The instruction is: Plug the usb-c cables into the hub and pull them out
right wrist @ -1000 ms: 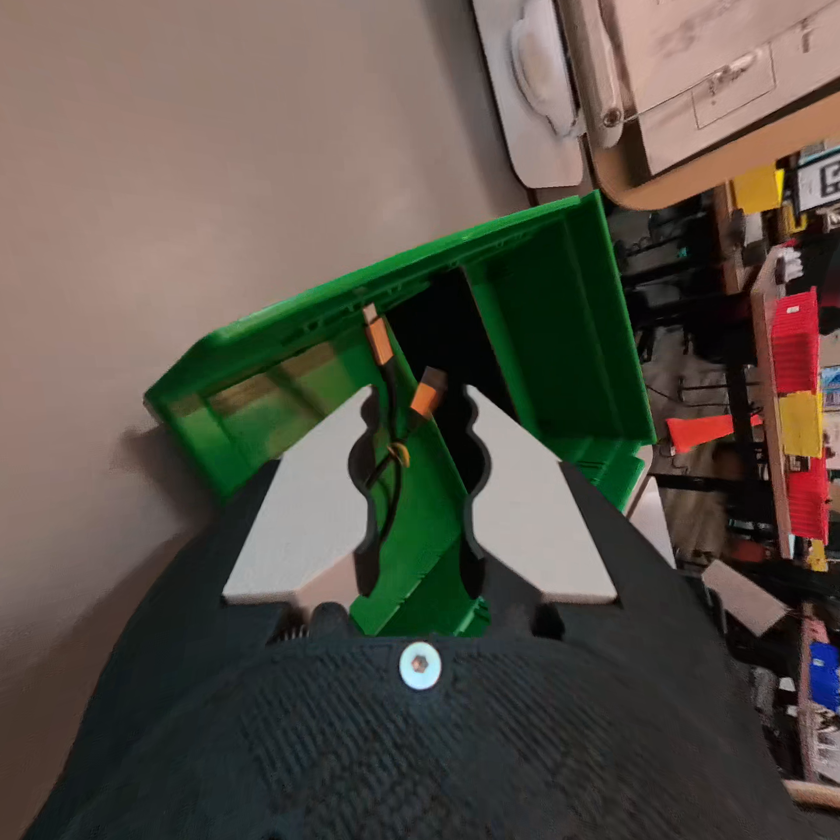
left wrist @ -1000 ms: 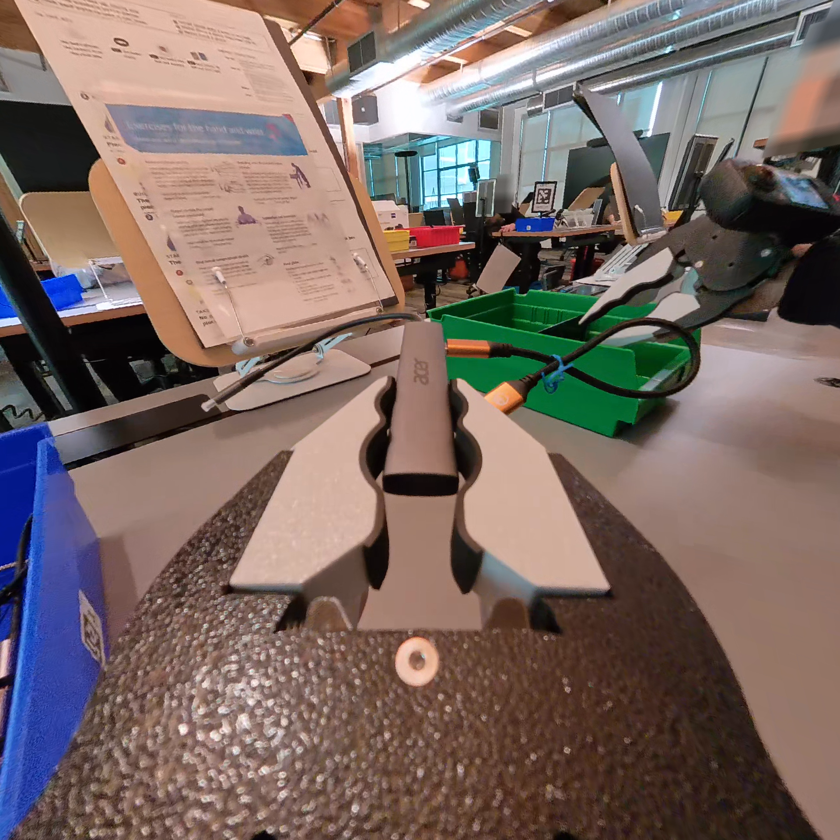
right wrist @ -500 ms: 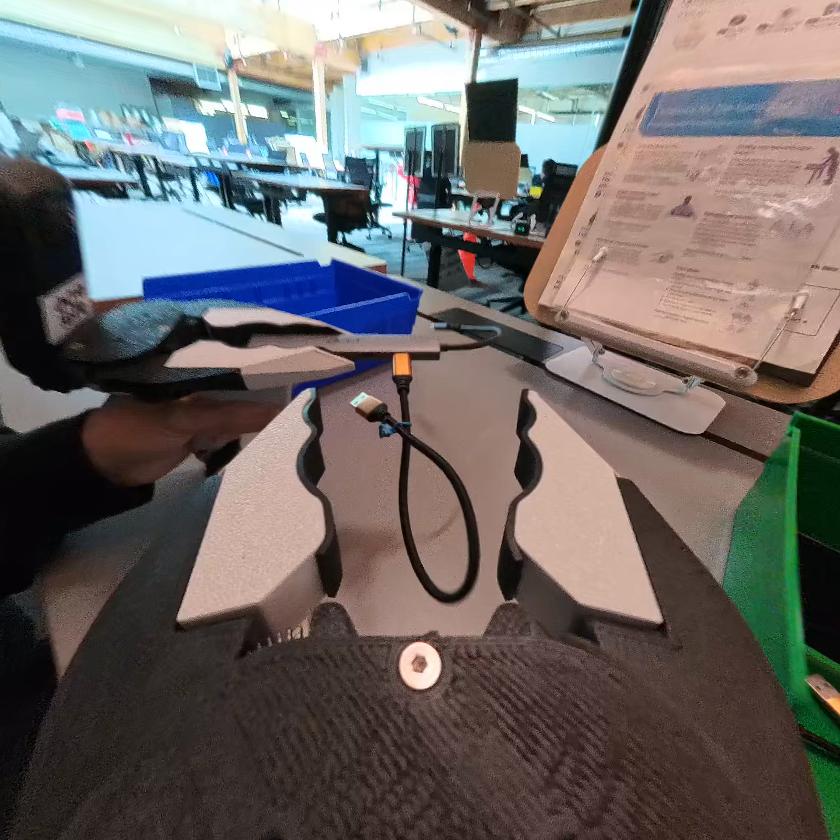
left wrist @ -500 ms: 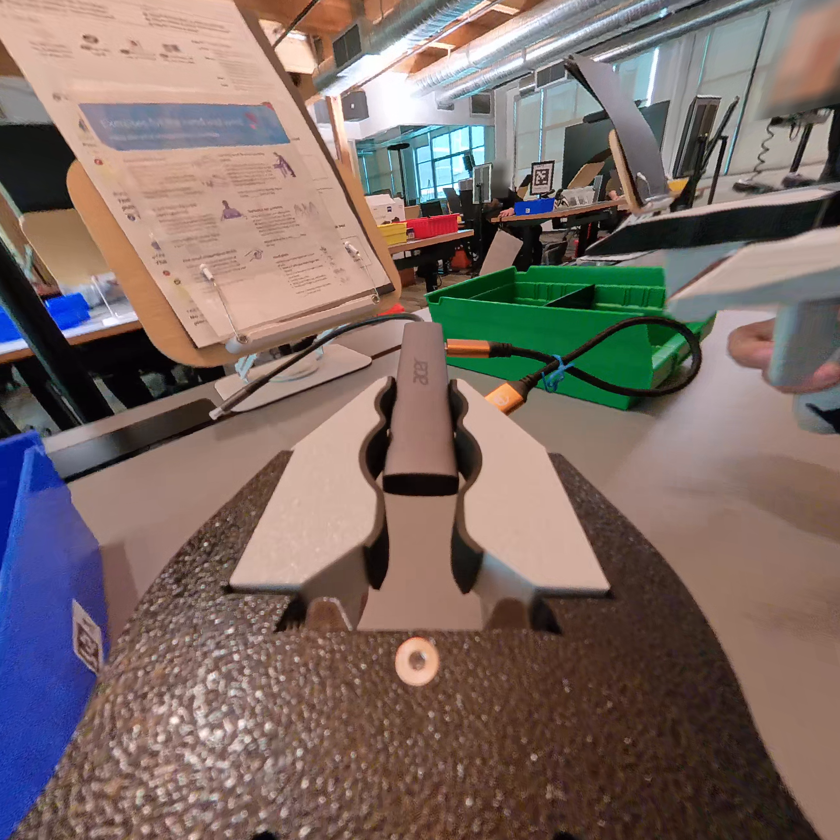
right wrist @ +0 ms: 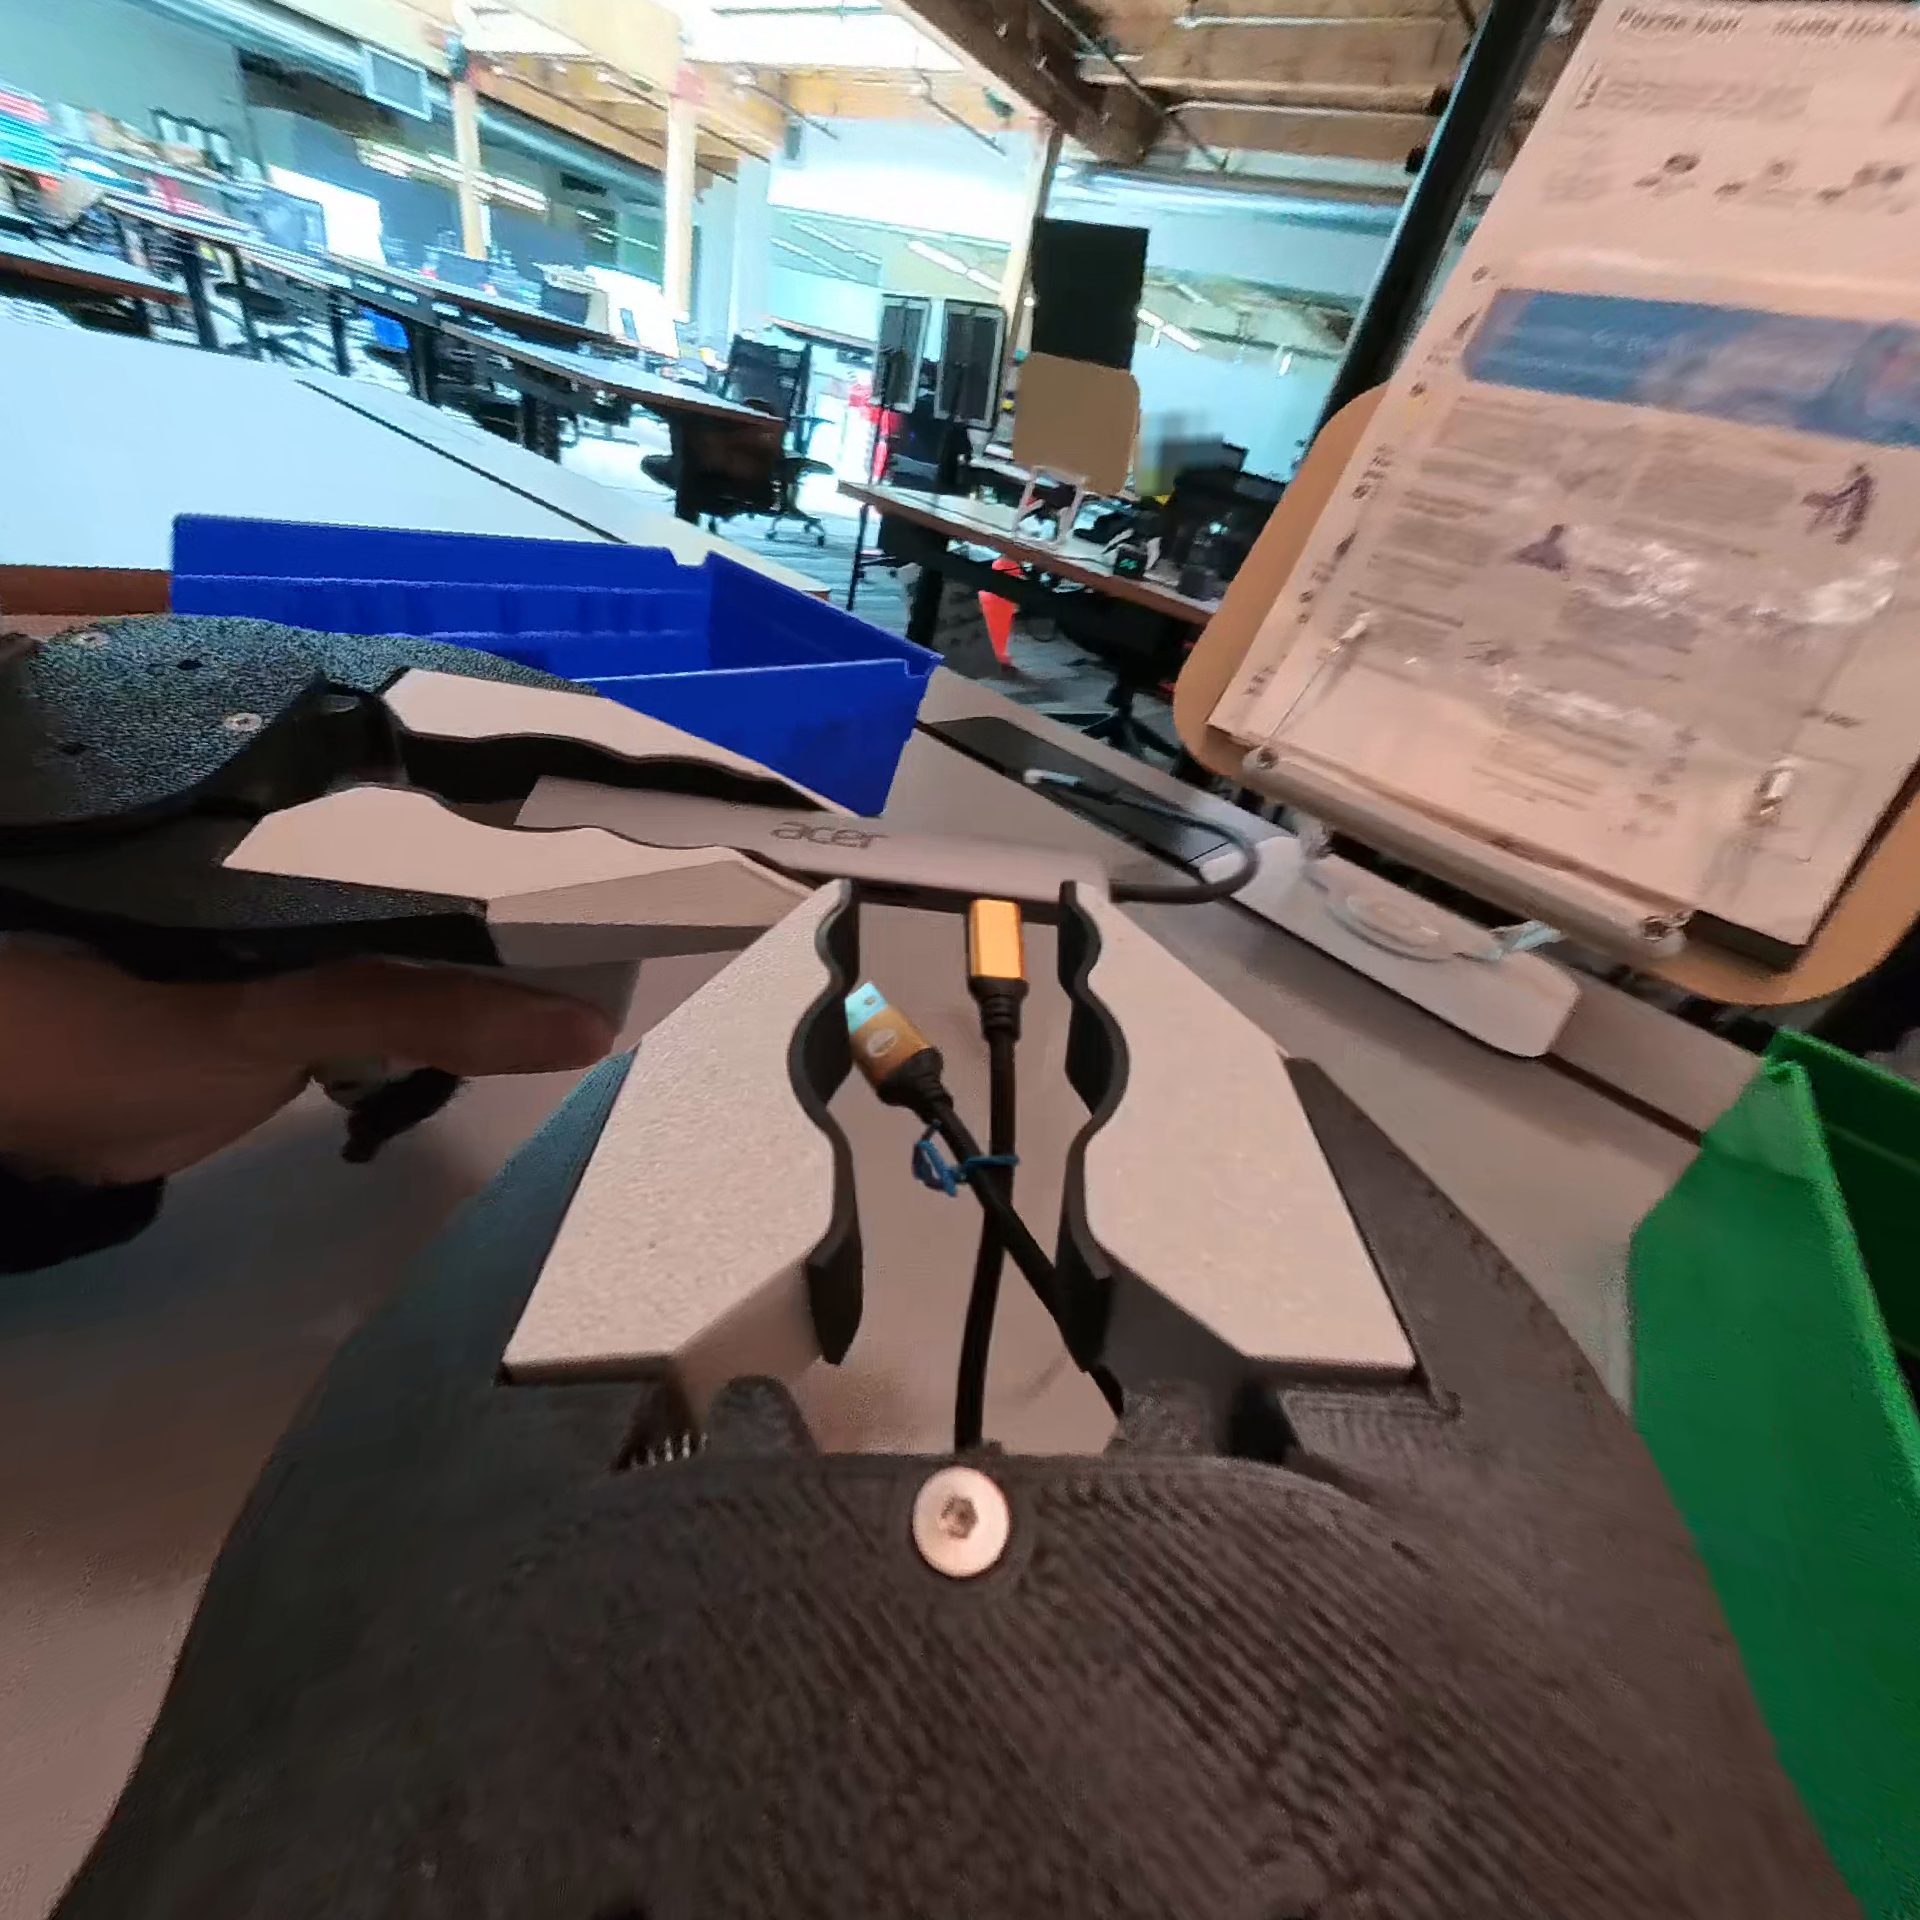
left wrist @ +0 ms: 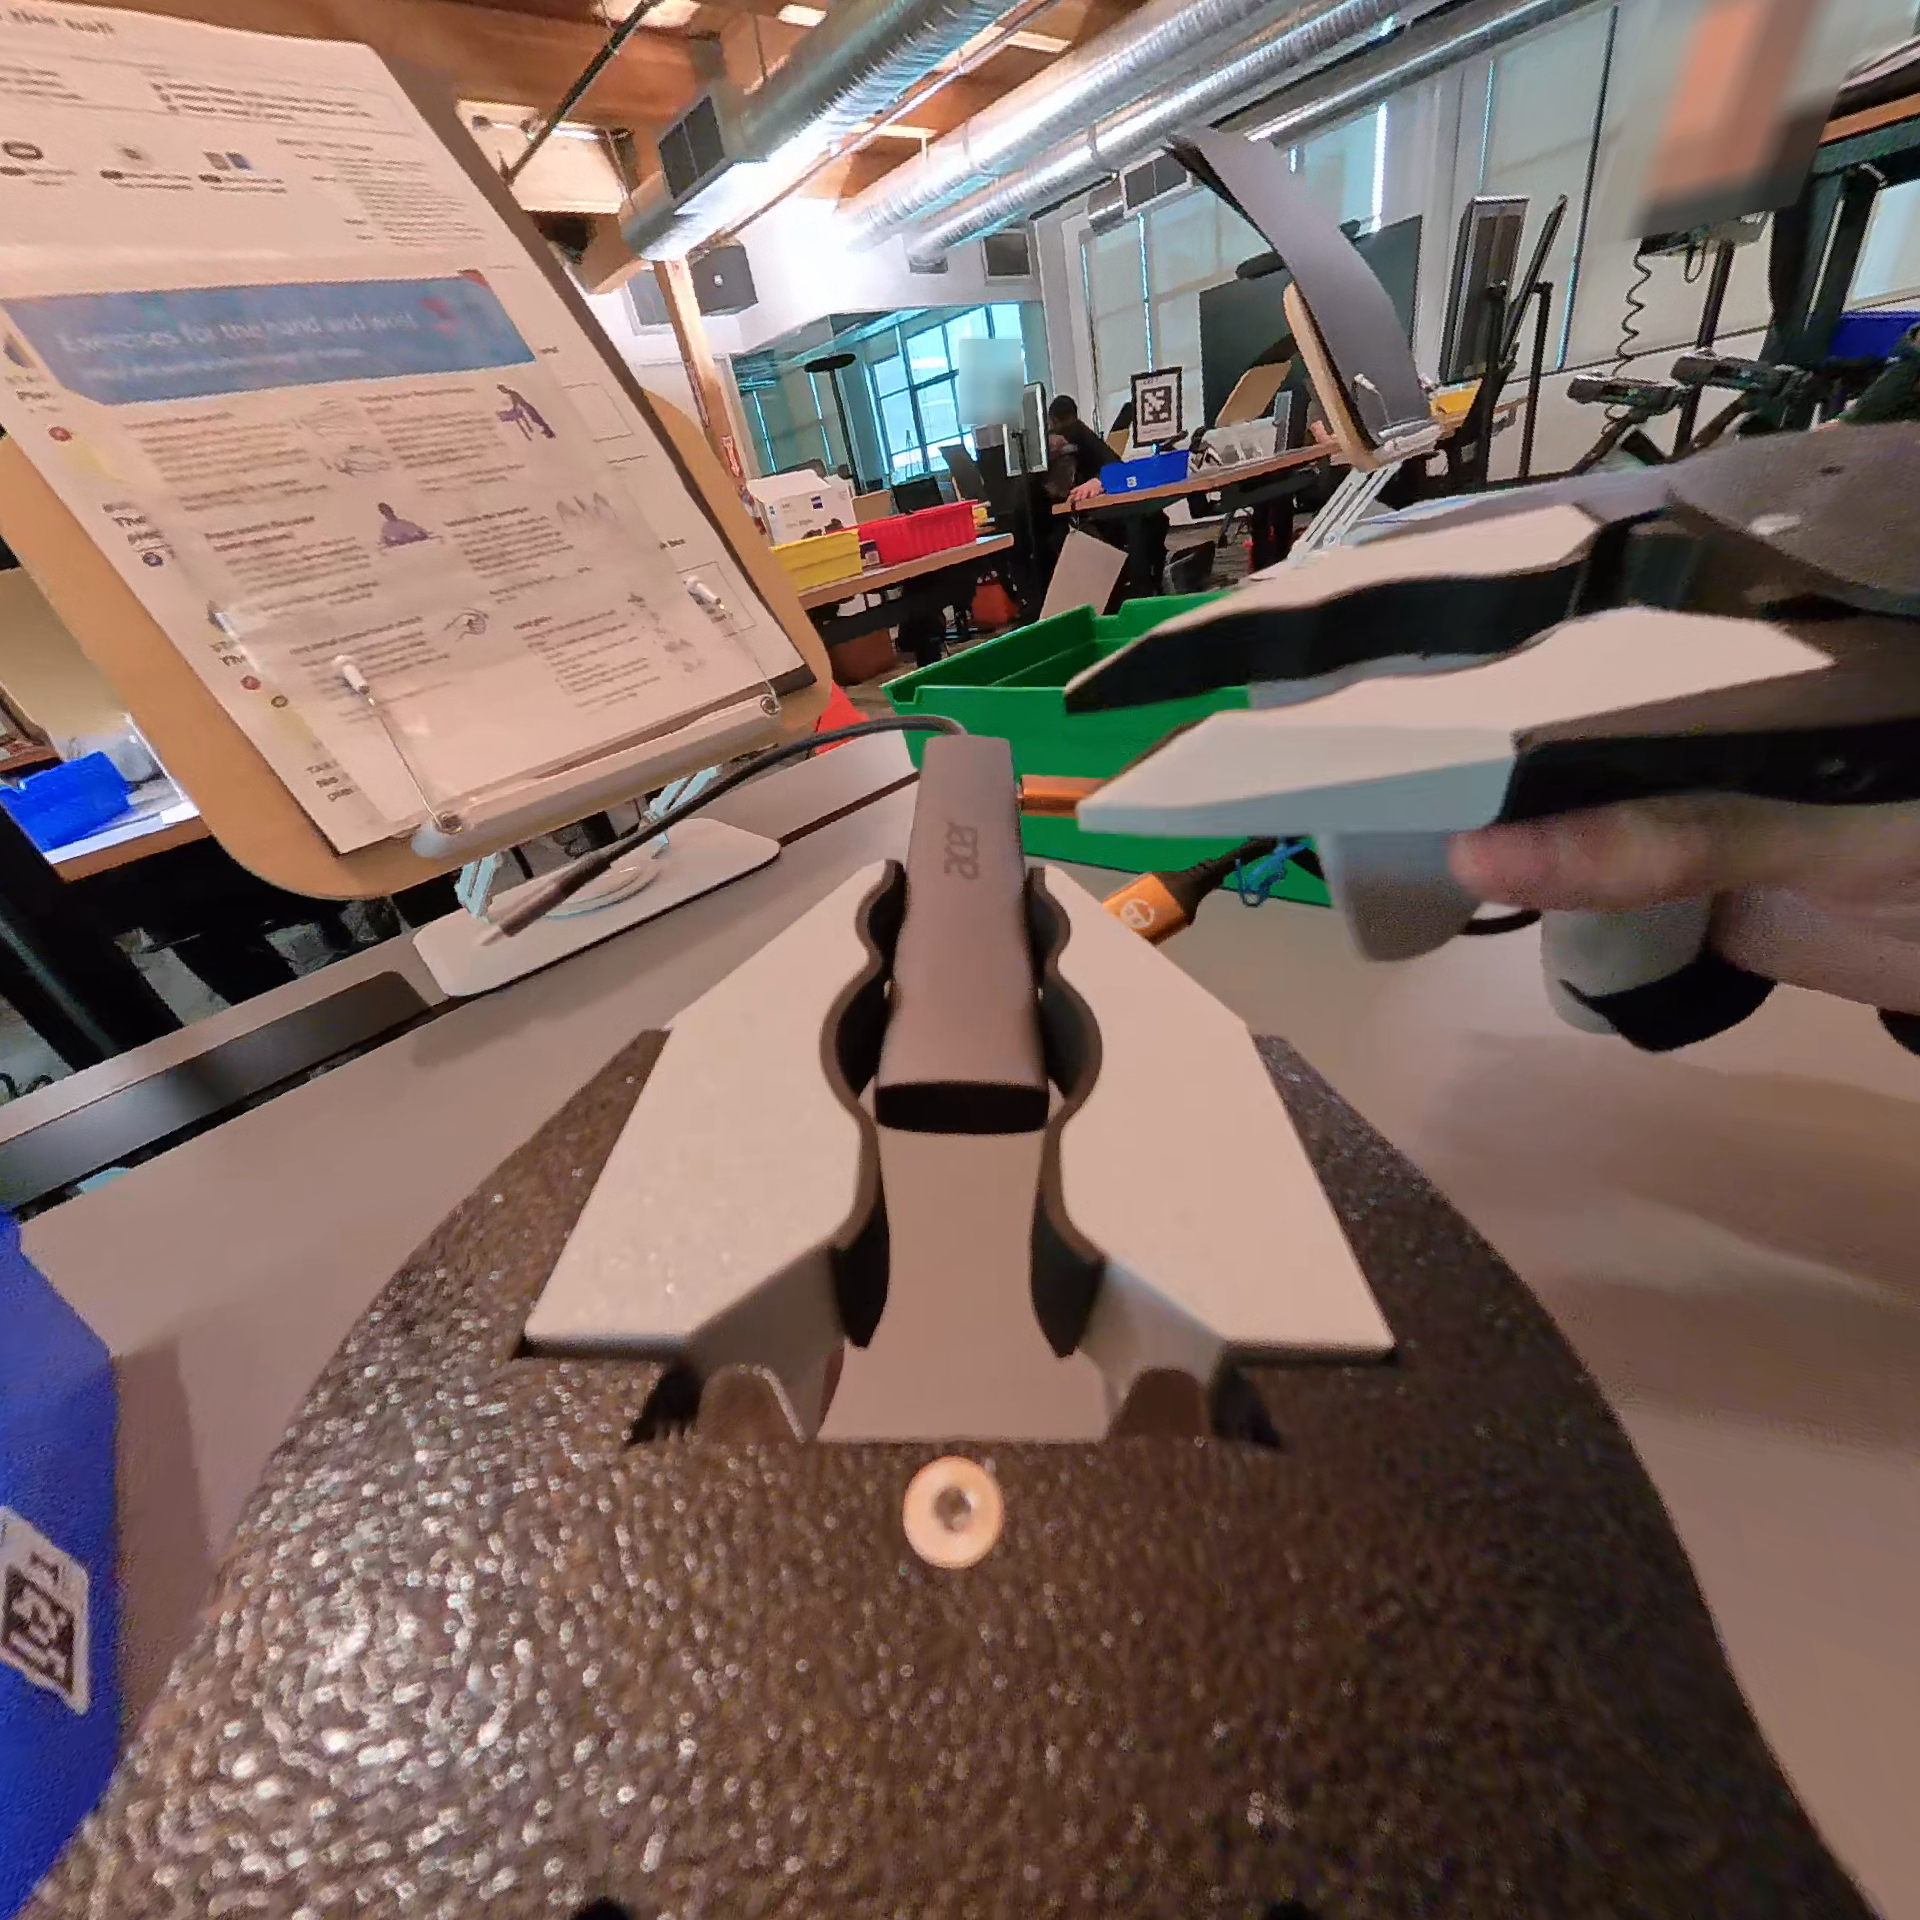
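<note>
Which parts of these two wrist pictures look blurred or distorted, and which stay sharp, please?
Left wrist view: the hub in the left gripper is sharp; the right gripper and printed sheet are smeared; ceiling pipes bow from the wide lens. Right wrist view: the plugged orange connector is crisp; the green bin is soft.

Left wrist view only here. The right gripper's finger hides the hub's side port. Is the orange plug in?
Observer: It looks in. In the right wrist view the orange plug butts against the hub edge.
Operator: Right gripper on it yet?
Observer: No. The right gripper is open, with one finger on either side of that plug and a gap on both sides.
Operator: Anything else between the fingers?
Observer: Yes. The loose plug also lies between them, to the left of the seated one.
</note>
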`<state>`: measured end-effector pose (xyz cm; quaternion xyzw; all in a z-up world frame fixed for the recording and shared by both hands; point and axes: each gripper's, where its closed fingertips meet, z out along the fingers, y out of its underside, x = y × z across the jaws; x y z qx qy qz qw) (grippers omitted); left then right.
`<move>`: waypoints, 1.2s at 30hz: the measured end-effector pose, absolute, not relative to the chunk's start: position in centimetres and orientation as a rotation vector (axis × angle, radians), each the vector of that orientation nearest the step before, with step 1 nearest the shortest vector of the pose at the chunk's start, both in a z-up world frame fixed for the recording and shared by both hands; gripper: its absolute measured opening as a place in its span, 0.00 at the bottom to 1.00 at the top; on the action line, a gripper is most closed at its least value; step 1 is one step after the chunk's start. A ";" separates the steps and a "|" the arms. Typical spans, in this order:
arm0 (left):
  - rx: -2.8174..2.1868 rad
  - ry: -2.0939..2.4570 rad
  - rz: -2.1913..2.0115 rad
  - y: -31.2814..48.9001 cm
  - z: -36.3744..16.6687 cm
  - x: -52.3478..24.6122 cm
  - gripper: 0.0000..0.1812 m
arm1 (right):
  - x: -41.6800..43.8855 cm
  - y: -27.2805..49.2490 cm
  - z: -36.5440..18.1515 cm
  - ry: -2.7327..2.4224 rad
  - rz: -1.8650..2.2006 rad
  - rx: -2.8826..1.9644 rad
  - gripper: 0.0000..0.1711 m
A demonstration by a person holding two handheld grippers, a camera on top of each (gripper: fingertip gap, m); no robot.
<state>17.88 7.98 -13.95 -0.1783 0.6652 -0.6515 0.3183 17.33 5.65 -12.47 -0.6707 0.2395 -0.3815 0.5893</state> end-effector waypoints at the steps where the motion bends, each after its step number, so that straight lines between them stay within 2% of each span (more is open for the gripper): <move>1: -0.467 1.747 -1.712 7.8 -13.9 17.8 0.12 | 17.3 5.7 -12.7 0.558 -0.873 -1.563 0.22; 2: -0.465 1.748 -1.713 7.7 -13.8 17.7 0.12 | 17.6 5.5 -13.0 0.581 -0.872 -1.563 0.22; 8: -0.462 1.756 -1.733 7.3 -13.9 17.5 0.12 | 18.0 4.6 -13.3 0.646 -0.841 -1.498 0.06; 20: -0.488 1.791 -1.726 7.2 -14.9 17.6 0.12 | 18.4 4.7 -14.7 0.697 -0.784 -1.540 0.06; 23: -0.393 1.755 -1.575 7.5 -13.9 17.4 0.13 | 18.1 5.0 -14.0 0.682 -0.745 -1.505 0.06; 26: -0.430 1.740 -1.621 7.6 -12.7 17.0 0.13 | 17.5 4.8 -12.8 0.628 -0.756 -1.528 0.06; 29: -0.730 1.495 -1.542 15.4 -10.0 20.6 0.12 | 17.2 0.4 -13.4 0.697 -0.908 -1.583 0.06; 31: -0.817 1.465 -1.785 18.4 -7.9 20.9 0.12 | 16.6 -2.1 -12.3 0.739 -0.891 -1.479 0.06; 36: -0.518 1.513 -1.837 15.3 -5.3 17.3 0.12 | 16.8 -7.6 -8.0 0.616 -1.236 -1.529 0.06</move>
